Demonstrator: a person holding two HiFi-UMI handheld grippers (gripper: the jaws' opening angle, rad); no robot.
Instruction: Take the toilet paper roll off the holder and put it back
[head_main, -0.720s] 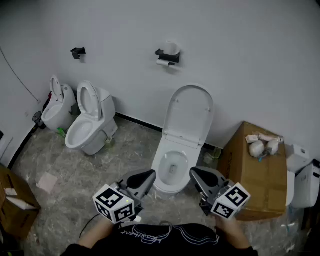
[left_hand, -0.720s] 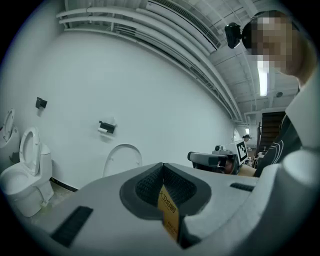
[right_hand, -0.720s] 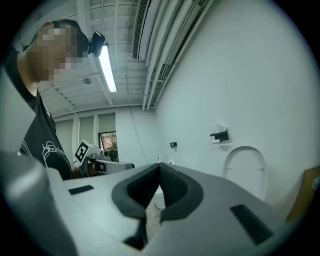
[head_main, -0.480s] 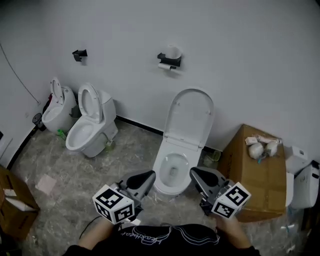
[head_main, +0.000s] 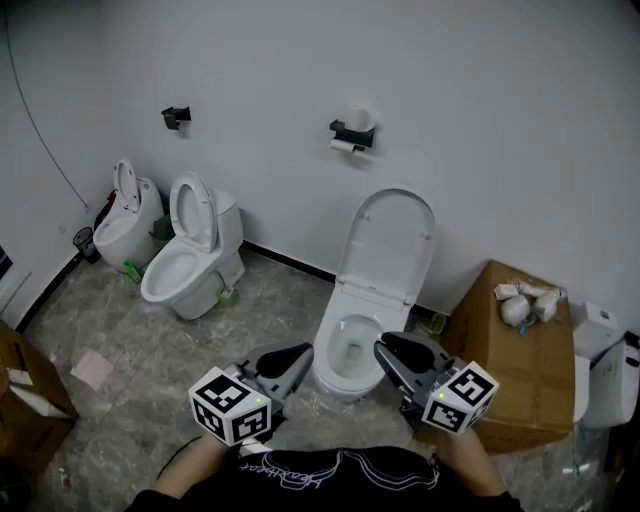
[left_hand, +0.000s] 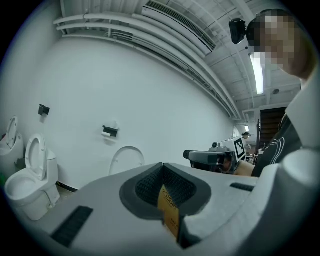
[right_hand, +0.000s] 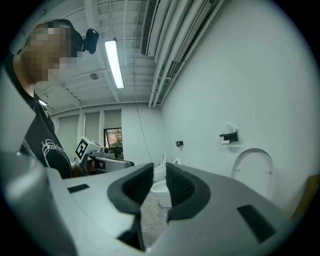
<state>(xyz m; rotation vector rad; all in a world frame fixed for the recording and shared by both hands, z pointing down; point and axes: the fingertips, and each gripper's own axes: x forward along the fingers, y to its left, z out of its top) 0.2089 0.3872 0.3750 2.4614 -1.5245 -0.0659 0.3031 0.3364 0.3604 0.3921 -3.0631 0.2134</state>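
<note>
A black holder (head_main: 352, 133) is fixed to the white wall above the open toilet, with the white toilet paper roll (head_main: 343, 146) on it. It shows small and far off in the left gripper view as holder (left_hand: 110, 132) and in the right gripper view as holder (right_hand: 230, 136). Both grippers are held low near the person's body, well short of the wall. My left gripper (head_main: 298, 352) (left_hand: 161, 167) is shut and empty. My right gripper (head_main: 386, 346) (right_hand: 160, 172) shows a narrow gap between its pads, with nothing in it.
A white toilet (head_main: 352, 372) with its lid up stands just ahead of the grippers. Two more toilets (head_main: 195, 262) stand at the left wall under a second black holder (head_main: 176, 116). A cardboard box (head_main: 525, 375) with white bags (head_main: 515, 308) sits at the right, another box (head_main: 25, 405) at the left.
The head view has shifted a little, so the wall, holder and toilets sit slightly lower and to the right. Both grippers stay in about the same place, unchanged.
</note>
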